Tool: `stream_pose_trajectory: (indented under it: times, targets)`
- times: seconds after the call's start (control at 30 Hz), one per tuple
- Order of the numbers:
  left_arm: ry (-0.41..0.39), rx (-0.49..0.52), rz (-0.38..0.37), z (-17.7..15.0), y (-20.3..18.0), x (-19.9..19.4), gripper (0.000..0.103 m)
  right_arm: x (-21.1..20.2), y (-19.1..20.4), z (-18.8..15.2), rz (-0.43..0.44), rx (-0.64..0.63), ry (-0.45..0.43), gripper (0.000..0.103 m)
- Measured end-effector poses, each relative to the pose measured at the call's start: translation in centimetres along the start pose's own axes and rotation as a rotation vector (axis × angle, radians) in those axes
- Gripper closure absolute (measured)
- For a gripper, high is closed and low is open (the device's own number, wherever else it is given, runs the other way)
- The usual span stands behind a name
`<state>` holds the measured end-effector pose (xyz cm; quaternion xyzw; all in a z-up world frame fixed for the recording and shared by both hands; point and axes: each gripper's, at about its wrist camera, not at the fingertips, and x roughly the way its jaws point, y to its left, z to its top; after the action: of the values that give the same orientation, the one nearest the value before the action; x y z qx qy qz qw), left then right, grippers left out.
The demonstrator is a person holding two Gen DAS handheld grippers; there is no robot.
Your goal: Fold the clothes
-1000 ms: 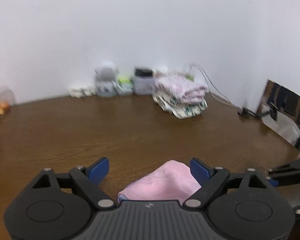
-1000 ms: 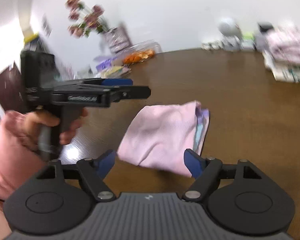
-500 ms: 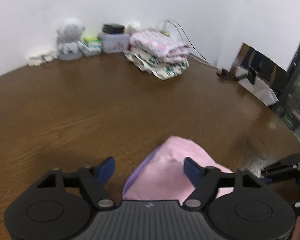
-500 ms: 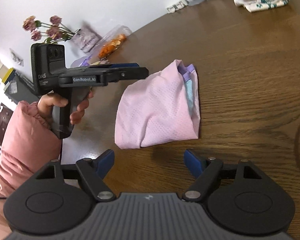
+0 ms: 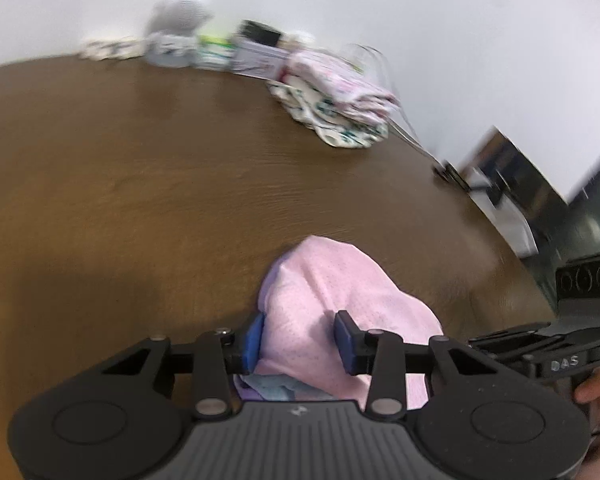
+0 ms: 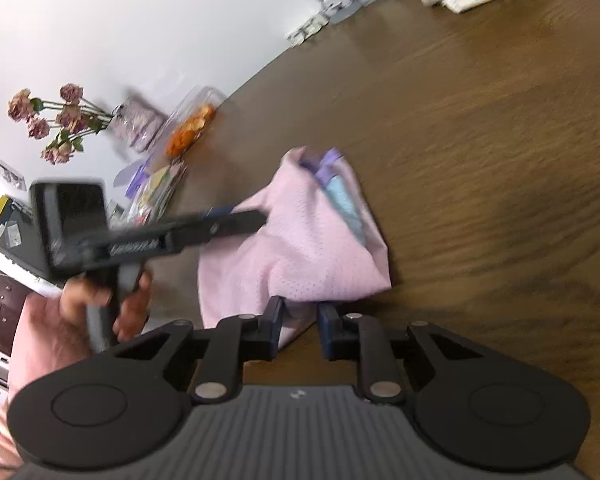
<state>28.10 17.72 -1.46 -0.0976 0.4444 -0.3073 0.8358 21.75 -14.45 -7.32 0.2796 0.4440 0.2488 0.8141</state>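
Left black two-finger gripper with blue pads (image 5: 298,342) clamped on a bunched fold of the pink perforated-mesh garment (image 5: 336,296), cloth pinched between both pads. Seen from the right wrist, reaching in over the near-left edge of that same garment (image 6: 300,240) (blurred, fingertips hard to separate). Pink garment lying folded on the brown wood-grain table (image 5: 140,184), lilac and pale blue layers showing at its open edge. Right black two-finger gripper (image 6: 298,330) at the garment's near corner, pads narrowed but with a gap between them, a flap of pink cloth in that gap; grip on it impossible to confirm. Farther back and to the right, a stack of folded patterned clothes (image 5: 336,108) near the white wall (image 5: 380,8).
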Motion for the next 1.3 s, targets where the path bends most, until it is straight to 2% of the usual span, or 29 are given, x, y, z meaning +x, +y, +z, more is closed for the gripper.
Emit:
stream_pose_trajectory:
  times: [0.07, 0.17, 0.43, 0.5, 0.53, 0.57, 0.63, 0.7, 0.73, 0.77, 0.87, 0.93, 1.03, 1.17, 1.27, 1.3]
  targets:
    - [-0.037, -0.123, 0.050, -1.5, -0.8, -0.7, 0.068, -0.3, -0.8, 0.6, -0.003, 0.006, -0.013, 0.083]
    - [-0.081, -0.277, 0.078, -3.8, -2.7, -1.4, 0.068, -0.8, -1.8, 1.7, -0.011, -0.002, -0.022, 0.083]
    - [-0.176, -0.367, 0.069, -8.0, -8.2, -0.3, 0.068, -3.5, -3.5, 3.0, -0.043, -0.098, -0.027, 0.082]
    - [-0.203, -0.374, 0.077, -8.2, -8.8, -0.4, 0.061, -4.5, -4.0, 3.0, -0.055, -0.114, -0.035, 0.080]
    - [-0.225, -0.370, 0.083, -8.2, -9.0, -0.7, 0.049, -5.1, -4.1, 3.0, -0.063, -0.131, -0.050, 0.079]
    - [-0.268, -0.318, 0.098, -8.2, -9.7, -1.2, 0.041, -5.9, -4.0, 2.9, -0.067, -0.154, -0.070, 0.076]
    - [-0.356, -0.173, 0.148, -7.9, -11.6, -2.2, 0.038, -7.2, -3.0, 2.4, -0.058, -0.254, -0.112, 0.075]
    - [-0.382, -0.044, 0.196, -7.3, -13.4, -2.3, 0.039, -7.8, -1.6, 1.8, -0.053, -0.364, -0.136, 0.075]
    - [-0.383, 0.011, 0.227, -6.8, -14.1, -1.9, 0.046, -7.5, -0.6, 1.3, -0.055, -0.422, -0.134, 0.075]
    - [-0.380, 0.057, 0.250, -6.5, -14.6, -1.4, 0.061, -7.3, 0.3, 0.9, -0.057, -0.479, -0.133, 0.075]
    - [-0.328, 0.133, 0.299, -5.9, -14.8, 0.8, 0.087, -6.0, 2.4, -0.5, -0.090, -0.604, -0.118, 0.075]
    - [-0.295, 0.111, 0.309, -5.8, -14.0, 2.0, 0.088, -5.0, 3.0, -1.4, -0.133, -0.655, -0.110, 0.075]
    - [-0.277, 0.057, 0.309, -6.6, -12.3, 2.8, 0.089, -4.2, 2.7, -2.3, -0.169, -0.662, -0.083, 0.075]
    - [-0.290, 0.083, 0.302, -7.5, -13.0, 1.8, 0.089, -4.1, 2.3, -3.5, -0.182, -0.670, -0.077, 0.075]
    - [-0.300, 0.106, 0.297, -8.1, -13.7, 0.9, 0.079, -5.3, 2.4, -3.1, -0.162, -0.650, -0.099, 0.075]
    - [-0.303, 0.114, 0.295, -8.4, -14.0, 0.7, 0.079, -5.8, 2.6, -3.0, -0.155, -0.652, -0.116, 0.074]
